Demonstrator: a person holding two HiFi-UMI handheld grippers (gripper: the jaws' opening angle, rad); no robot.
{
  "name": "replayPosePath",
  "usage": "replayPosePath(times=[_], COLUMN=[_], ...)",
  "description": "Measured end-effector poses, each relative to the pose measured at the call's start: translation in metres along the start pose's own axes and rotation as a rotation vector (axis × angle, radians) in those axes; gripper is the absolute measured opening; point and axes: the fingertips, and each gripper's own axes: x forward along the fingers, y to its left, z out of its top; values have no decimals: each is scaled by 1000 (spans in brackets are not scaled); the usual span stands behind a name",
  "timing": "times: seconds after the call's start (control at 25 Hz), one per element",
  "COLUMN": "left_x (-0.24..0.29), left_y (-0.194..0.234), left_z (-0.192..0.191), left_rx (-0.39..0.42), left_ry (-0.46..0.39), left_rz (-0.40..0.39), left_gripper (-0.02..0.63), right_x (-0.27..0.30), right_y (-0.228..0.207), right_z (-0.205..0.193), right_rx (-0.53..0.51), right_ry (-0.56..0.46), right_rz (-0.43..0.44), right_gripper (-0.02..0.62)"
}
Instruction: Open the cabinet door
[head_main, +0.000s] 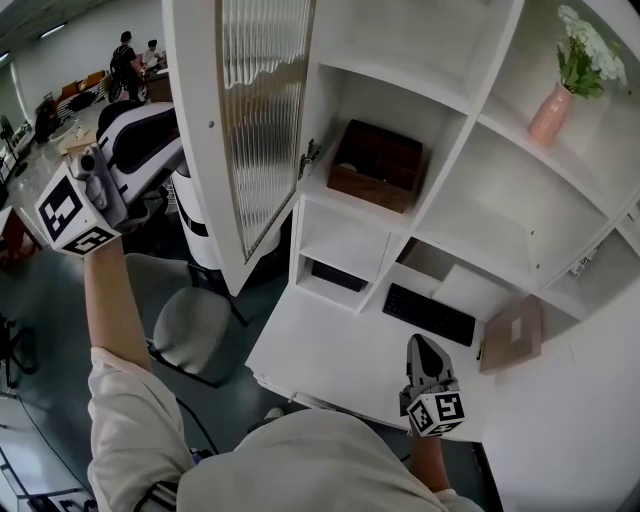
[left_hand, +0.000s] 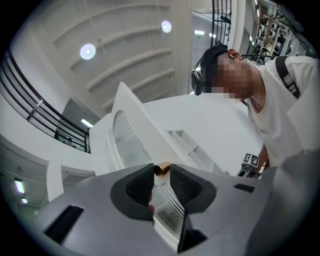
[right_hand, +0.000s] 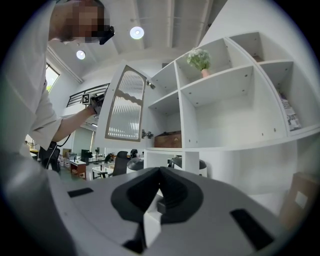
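Note:
The white cabinet door (head_main: 255, 110) with a ribbed glass pane stands swung wide from the shelf unit. In the left gripper view the door (left_hand: 130, 140) carries a small brass knob (left_hand: 161, 169). That knob sits right between the tips of my left gripper (left_hand: 161, 173), whose jaws stand slightly apart around it; I see no firm pinch. In the head view my left gripper (head_main: 172, 148) is raised at the door's outer edge. My right gripper (head_main: 420, 346) hovers low over the desk, shut and empty, and the door (right_hand: 122, 110) shows at upper left in its view, above the right gripper (right_hand: 160, 171).
A wooden box (head_main: 378, 165) sits in the opened compartment. A pink vase (head_main: 552, 112) with flowers stands on a shelf at upper right. On the white desk (head_main: 320, 350) lie a black keyboard (head_main: 430, 313) and a brown board (head_main: 512, 335). A grey chair (head_main: 195, 330) stands below the door.

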Motion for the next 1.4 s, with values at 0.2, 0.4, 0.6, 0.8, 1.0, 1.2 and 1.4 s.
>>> replayPosePath(times=[0.2, 0.4, 0.6, 0.8, 1.0, 1.2, 1.4], left_x=[-5, -12, -16, -24, -44, -71, -105], left_y=[4, 8, 8, 7, 1, -13, -33], left_z=[0, 8, 9, 5, -7, -31, -62], left_rx=[16, 7, 12, 0, -33, -90, -163], left_ry=[18, -11, 2, 13, 26, 55, 95], left_rz=[64, 119, 167, 240, 329, 417, 514], left_gripper=[98, 86, 95, 104, 104, 103, 101], right_x=[1, 2, 0, -4, -7, -8, -7], right_y=[5, 8, 9, 5, 4, -1, -3], right_z=[1, 2, 4, 9, 17, 24, 29], right_rx=[-2, -5, -6, -9, -28, -45, -59], right_ry=[1, -2, -6, -15, -31, -43, -49], right_rz=[15, 33, 40, 39, 43, 39, 39], right_gripper=[4, 3, 3, 4, 5, 4, 3])
